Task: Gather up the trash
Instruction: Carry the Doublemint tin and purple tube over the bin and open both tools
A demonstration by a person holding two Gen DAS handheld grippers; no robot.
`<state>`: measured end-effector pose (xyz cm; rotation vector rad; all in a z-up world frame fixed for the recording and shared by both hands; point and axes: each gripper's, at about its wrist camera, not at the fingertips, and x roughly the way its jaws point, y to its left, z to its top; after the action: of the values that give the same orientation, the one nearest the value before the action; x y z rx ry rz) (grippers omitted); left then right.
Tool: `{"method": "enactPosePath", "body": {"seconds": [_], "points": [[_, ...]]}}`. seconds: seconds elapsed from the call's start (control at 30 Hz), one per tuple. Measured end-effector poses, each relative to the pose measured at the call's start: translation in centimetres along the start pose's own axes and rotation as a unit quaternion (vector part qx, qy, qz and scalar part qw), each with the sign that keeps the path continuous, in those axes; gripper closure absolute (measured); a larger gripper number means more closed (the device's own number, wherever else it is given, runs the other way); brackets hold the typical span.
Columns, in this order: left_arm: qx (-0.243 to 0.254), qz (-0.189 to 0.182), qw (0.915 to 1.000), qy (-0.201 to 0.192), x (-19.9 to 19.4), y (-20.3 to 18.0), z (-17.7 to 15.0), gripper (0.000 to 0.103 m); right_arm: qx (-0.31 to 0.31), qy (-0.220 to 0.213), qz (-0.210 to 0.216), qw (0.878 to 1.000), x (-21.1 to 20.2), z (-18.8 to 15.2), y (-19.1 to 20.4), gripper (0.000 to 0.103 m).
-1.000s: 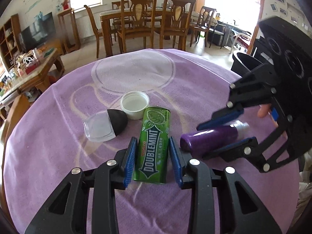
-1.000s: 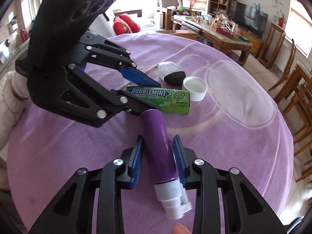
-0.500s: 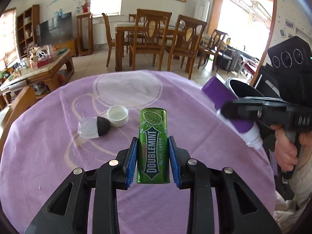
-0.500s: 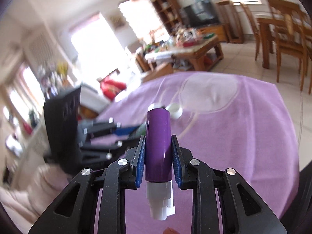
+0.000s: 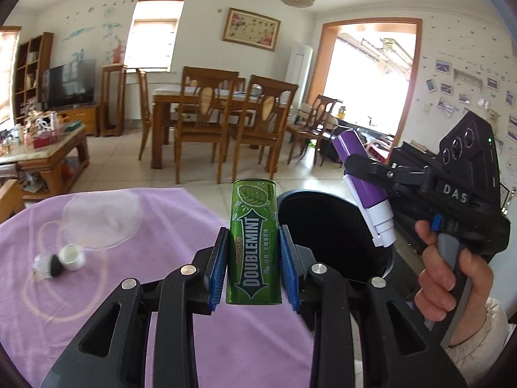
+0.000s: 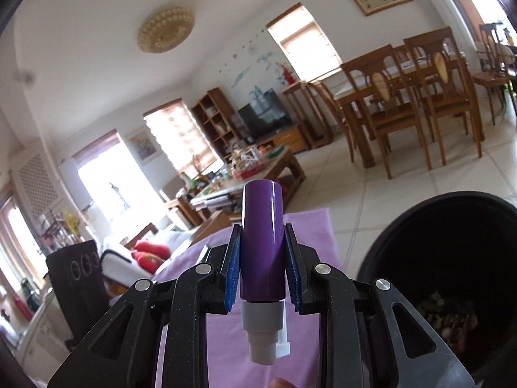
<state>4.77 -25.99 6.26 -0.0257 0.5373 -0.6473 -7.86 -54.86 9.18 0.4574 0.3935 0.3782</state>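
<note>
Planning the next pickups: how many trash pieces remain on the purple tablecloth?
2: a small white plastic cup and, touching its left side, a black-and-clear plastic piece, both far left. Others may be hidden.

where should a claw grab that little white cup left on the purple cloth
Take the white cup across its round wall, coming straight down from above. It sits upright, mouth up, low and wide, so its sides give two opposite faces. A black-tipped clear piece lies against its left side, so set the fingers front and back, not left and right.
</note>
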Motion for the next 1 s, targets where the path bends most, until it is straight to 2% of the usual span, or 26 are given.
{"method": "enactPosePath", "body": {"seconds": [0.23, 0.4, 0.6, 1.0], "points": [[0.006, -0.039, 0.9991, 0.016, 4.5, -5.3, 0.1, 0.072, 0.018, -0.033, -0.095, 0.995, -6.2, -0.3, -7.6, 0.077], [0.009, -0.051, 0.998, 0.035, 7.7, -7.4, 0.0, 0.072, 0.035, -0.027, -0.157, 0.987, -7.2, -2.0, -12.3, 0.077], [0.012, -0.053, 0.9971, 0.053, 10.1, -8.9, -0.6, 0.072, 0.072, -0.017, -0.175, 0.982, -6.0, -4.1, -16.1, 0.077], [0.012, -0.047, 0.9959, 0.077, 12.7, -9.4, -1.7, 0.072, 0.086, 0.005, -0.172, 0.981, -1.5, -4.7, -18.3, 0.077]]}}
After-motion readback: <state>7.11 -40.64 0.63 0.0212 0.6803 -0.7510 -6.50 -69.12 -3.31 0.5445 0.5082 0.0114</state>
